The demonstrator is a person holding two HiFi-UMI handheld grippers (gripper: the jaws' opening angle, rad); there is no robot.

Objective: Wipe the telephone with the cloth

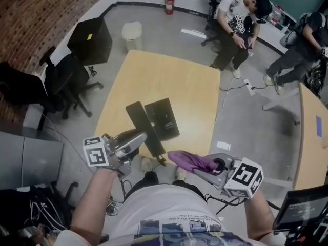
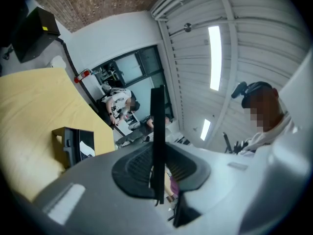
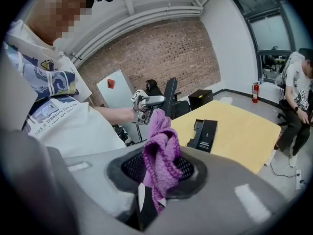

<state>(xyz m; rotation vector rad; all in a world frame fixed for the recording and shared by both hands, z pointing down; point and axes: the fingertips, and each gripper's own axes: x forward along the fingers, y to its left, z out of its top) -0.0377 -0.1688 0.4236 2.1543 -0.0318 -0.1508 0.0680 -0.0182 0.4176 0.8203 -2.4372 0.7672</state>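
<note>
My left gripper (image 1: 145,139) is shut on a long flat black telephone handset (image 1: 145,128), which juts out over the near edge of the yellow table (image 1: 169,81). In the left gripper view the handset (image 2: 157,131) stands edge-on between the pads of the left gripper (image 2: 157,166). Beside it on the table lies a black boxy telephone piece (image 1: 163,118) with white print. My right gripper (image 1: 201,168) is shut on a purple cloth (image 1: 189,161), held just off the table's near edge, right of the handset and apart from it. The cloth (image 3: 159,153) bunches upward from the right gripper (image 3: 156,176).
Black office chairs (image 1: 66,83) and a black cabinet (image 1: 91,40) stand left of the table. A white bin (image 1: 132,35) and a fire extinguisher (image 1: 169,2) are beyond it. Two people (image 1: 238,19) sit far right. A second table (image 1: 312,137) and a monitor (image 1: 302,209) flank my right.
</note>
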